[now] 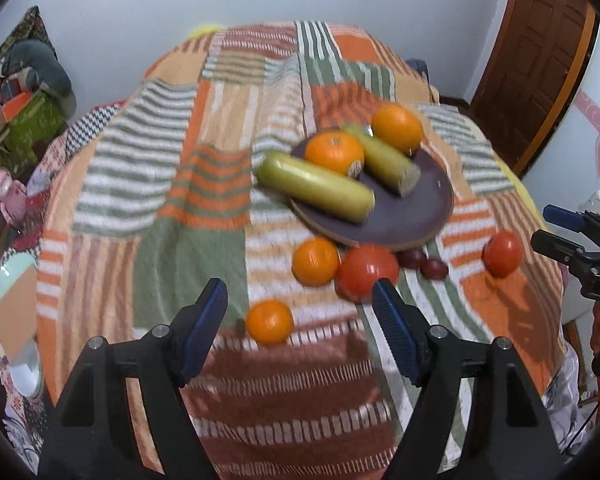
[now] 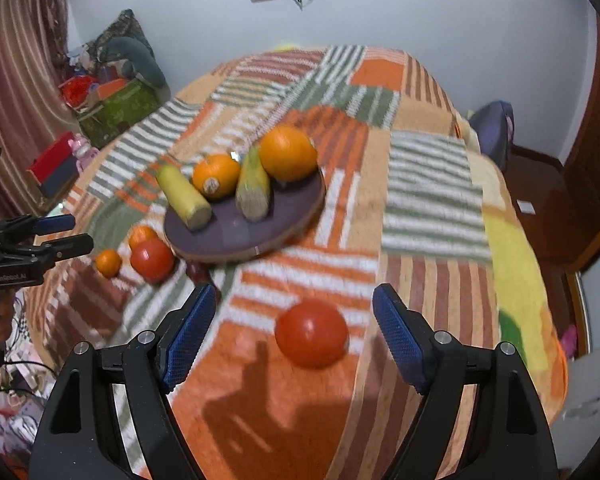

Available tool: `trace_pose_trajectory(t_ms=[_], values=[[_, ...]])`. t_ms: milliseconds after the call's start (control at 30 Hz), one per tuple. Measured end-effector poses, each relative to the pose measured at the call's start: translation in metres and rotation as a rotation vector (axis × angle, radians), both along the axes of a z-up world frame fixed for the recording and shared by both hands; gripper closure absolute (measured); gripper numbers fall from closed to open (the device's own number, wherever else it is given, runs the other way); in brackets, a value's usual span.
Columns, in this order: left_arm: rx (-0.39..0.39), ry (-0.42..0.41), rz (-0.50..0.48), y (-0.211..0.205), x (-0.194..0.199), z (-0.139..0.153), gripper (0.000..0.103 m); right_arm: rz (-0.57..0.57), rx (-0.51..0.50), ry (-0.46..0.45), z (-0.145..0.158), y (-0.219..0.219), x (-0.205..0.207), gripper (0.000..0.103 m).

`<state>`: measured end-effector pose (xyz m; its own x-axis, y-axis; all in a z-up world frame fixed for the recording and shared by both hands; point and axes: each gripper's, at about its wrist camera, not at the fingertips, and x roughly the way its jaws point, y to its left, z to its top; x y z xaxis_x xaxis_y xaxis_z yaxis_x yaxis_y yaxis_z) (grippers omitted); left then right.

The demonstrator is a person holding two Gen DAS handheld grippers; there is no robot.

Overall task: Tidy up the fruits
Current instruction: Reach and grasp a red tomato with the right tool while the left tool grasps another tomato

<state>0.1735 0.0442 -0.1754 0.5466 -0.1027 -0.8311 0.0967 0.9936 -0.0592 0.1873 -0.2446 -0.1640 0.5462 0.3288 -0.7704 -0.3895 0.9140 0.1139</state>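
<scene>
A dark purple plate point(image 1: 416, 208) point(image 2: 228, 236) on the striped blanket holds two oranges point(image 1: 334, 151) point(image 1: 397, 127) and two yellow-green cylinders point(image 1: 316, 186) point(image 1: 384, 160). On the blanket lie a small orange point(image 1: 269, 322), another orange point(image 1: 315, 261), a red tomato point(image 1: 366, 272), two dark red fruits point(image 1: 434, 268) and a second tomato point(image 1: 502, 253) point(image 2: 311, 332). My left gripper point(image 1: 300, 300) is open above the small orange. My right gripper point(image 2: 292, 304) is open, the tomato lying between its fingers' line.
The striped blanket point(image 1: 188, 208) covers a raised bed-like surface with edges falling off on all sides. Boxes and clutter point(image 2: 112, 100) stand at the far left. A brown door point(image 1: 540, 52) is at the right. A blue bag point(image 2: 496, 128) lies beyond the blanket.
</scene>
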Motion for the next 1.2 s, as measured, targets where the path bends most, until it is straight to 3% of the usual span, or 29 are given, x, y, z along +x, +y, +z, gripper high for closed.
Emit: trace_pose_trajectory(t_ms=[333, 567, 800, 933, 1200], values=[[-0.022, 0.040, -0.036, -0.027, 0.003, -0.021, 0.029, -0.029, 0.008, 0.078, -0.034, -0.009, -0.002, 0.029], [-0.030, 0.074, -0.064, -0.041, 0.018, -0.031, 0.051, -0.003, 0.018, 0.101, -0.043, -0.005, 0.003, 0.043], [-0.014, 0.082, -0.074, -0.048, 0.029, -0.036, 0.052, -0.001, 0.044, 0.125, -0.048, -0.007, 0.006, 0.045], [-0.018, 0.093, -0.075, -0.050, 0.033, -0.041, 0.056, -0.010, 0.046, 0.128, -0.050, -0.008, 0.007, 0.052], [-0.012, 0.084, -0.083, -0.050, 0.031, -0.041, 0.058, -0.009, 0.068, 0.138, -0.047, -0.011, 0.009, 0.053]])
